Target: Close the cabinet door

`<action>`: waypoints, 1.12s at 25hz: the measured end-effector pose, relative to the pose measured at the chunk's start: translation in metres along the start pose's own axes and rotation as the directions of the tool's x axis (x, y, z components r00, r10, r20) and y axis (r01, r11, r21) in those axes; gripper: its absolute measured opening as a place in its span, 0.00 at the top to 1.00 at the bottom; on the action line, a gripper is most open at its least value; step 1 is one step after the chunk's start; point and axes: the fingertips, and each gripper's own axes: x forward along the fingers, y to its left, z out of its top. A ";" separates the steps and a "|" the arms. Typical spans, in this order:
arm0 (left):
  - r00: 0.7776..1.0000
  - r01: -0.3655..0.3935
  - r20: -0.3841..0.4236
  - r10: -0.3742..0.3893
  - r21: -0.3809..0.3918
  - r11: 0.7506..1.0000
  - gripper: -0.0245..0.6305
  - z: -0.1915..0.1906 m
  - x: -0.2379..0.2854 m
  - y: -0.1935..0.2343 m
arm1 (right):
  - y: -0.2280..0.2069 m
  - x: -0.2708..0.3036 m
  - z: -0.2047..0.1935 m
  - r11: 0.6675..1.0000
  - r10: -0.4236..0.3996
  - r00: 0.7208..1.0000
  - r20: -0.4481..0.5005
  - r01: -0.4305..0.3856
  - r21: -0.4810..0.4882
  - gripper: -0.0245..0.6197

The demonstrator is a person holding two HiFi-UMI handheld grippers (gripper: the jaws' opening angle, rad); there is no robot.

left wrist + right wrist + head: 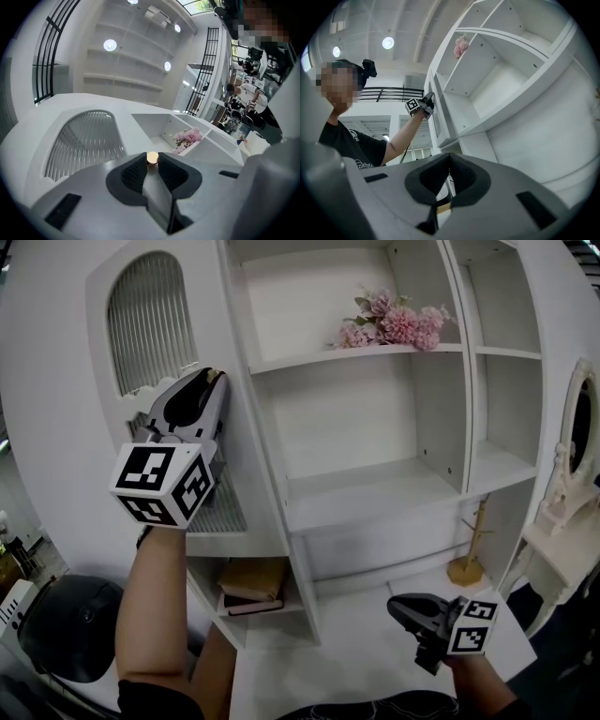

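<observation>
The white cabinet door (66, 362), with an arched ribbed-glass window (148, 320), stands swung open at the left of the cabinet (375, 427). My left gripper (214, 376) is raised at the door's free edge. In the left gripper view its jaws (152, 161) are shut on the door's small round tan knob (152, 157), with the window (84, 140) beyond. The right gripper view shows that left gripper (426, 101) at the door edge. My right gripper (396, 606) hangs low at the right in front of the cabinet, its jaws (450, 157) shut with nothing between them.
Pink flowers (394, 324) lie on an upper shelf. Books (251, 585) are stacked in the low compartment under the door. A wooden stand (469, 554) is at the cabinet's lower right. A white dressing table with a mirror (572, 474) stands at the far right. A black round object (70, 624) sits at the lower left.
</observation>
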 end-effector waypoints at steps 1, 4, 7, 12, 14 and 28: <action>1.000 -0.002 -0.003 0.002 0.001 1.000 0.85 -0.002 0.002 0.000 | -0.001 0.000 -0.001 1.000 0.001 1.000 -0.001 -0.001 0.005 0.95; 1.000 -0.015 -0.014 0.015 0.003 1.000 0.85 -0.009 0.010 0.002 | -0.006 0.000 -0.006 1.000 0.004 1.000 -0.003 -0.004 0.018 0.95; 0.999 -0.029 -0.024 0.029 0.008 1.000 0.85 -0.017 0.017 0.002 | -0.011 0.000 -0.011 0.999 0.005 1.000 -0.005 -0.004 0.032 0.95; 0.997 -0.060 -0.040 0.061 0.023 0.998 0.85 -0.029 0.028 0.005 | -0.018 0.001 -0.023 0.998 0.007 1.000 -0.019 -0.006 0.062 0.95; 0.997 -0.068 -0.035 0.069 0.030 0.997 0.85 -0.031 0.030 0.006 | -0.022 0.001 -0.026 0.997 0.007 1.000 -0.023 -0.005 0.073 0.95; 0.986 -0.067 -0.147 0.081 0.098 0.993 0.84 -0.036 0.034 0.004 | -0.030 -0.002 -0.021 0.996 0.050 0.999 -0.018 -0.048 0.072 0.95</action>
